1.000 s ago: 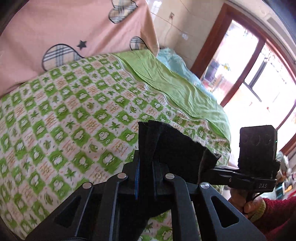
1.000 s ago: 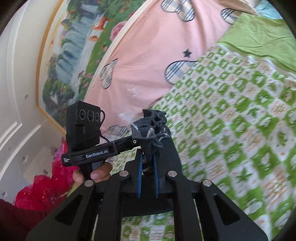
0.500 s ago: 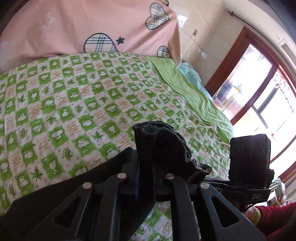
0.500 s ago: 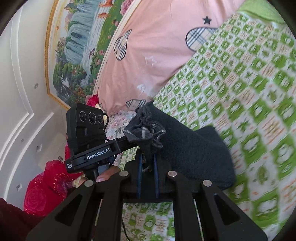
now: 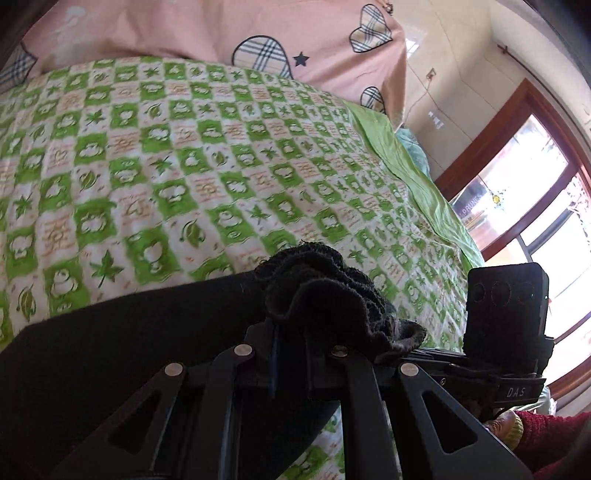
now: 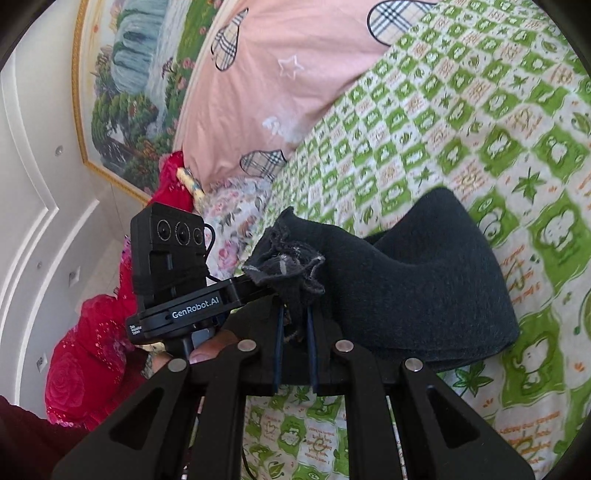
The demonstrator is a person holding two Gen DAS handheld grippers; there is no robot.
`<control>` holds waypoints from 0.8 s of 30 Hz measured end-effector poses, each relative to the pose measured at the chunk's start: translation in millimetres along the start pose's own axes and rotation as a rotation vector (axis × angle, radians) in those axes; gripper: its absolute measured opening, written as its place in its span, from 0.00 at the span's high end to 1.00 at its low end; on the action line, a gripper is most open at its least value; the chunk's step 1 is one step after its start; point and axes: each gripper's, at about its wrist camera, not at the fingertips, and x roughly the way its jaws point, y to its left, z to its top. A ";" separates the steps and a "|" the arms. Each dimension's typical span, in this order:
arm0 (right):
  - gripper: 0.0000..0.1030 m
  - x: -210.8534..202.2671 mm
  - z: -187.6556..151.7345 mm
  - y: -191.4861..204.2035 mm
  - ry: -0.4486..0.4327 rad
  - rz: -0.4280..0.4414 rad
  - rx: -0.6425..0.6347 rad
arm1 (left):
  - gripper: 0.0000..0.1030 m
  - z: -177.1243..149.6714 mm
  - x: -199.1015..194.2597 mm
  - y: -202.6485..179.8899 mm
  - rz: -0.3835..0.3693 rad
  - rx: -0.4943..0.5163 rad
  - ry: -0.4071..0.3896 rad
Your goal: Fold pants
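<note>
The black pants [image 5: 122, 332] lie low over a bed with a green and white patterned sheet [image 5: 184, 166]. My left gripper [image 5: 291, 332] is shut on a bunched edge of the pants, which spread left and below it. In the right wrist view, my right gripper [image 6: 295, 314] is shut on another bunched edge, and the pants [image 6: 424, 288] drape to the right onto the sheet [image 6: 480, 129]. Each gripper shows in the other's view, beside it: the right one [image 5: 506, 325] and the left one [image 6: 173, 258].
A pink pillow with plaid hearts [image 5: 221, 33] lies at the head of the bed. A plain green sheet [image 5: 417, 177] runs along the far side, with a window [image 5: 535, 221] beyond. A red garment [image 6: 85, 362] and floral fabric [image 6: 232, 221] lie at the bed's near side.
Both grippers have come down toward the bed with the pants. The black fabric has spread out and now drapes over the sheet.
</note>
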 end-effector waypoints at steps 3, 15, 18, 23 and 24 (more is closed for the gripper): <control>0.88 10.2 -2.6 5.1 0.037 -0.048 -0.035 | 0.91 -8.1 -1.7 5.2 0.040 -0.018 0.000; 0.77 31.9 -10.5 8.9 0.120 -0.118 -0.070 | 0.91 -32.9 -19.7 24.9 0.167 -0.114 0.002; 0.70 33.7 -12.4 9.2 0.129 -0.117 -0.067 | 0.91 -38.7 -30.9 26.2 0.200 -0.132 -0.016; 0.60 35.5 -16.1 17.4 0.138 -0.101 -0.079 | 0.91 -50.0 -52.2 31.2 0.216 -0.198 -0.053; 0.60 35.6 -16.5 18.9 0.140 -0.099 -0.080 | 0.91 -52.3 -57.0 31.3 0.225 -0.204 -0.062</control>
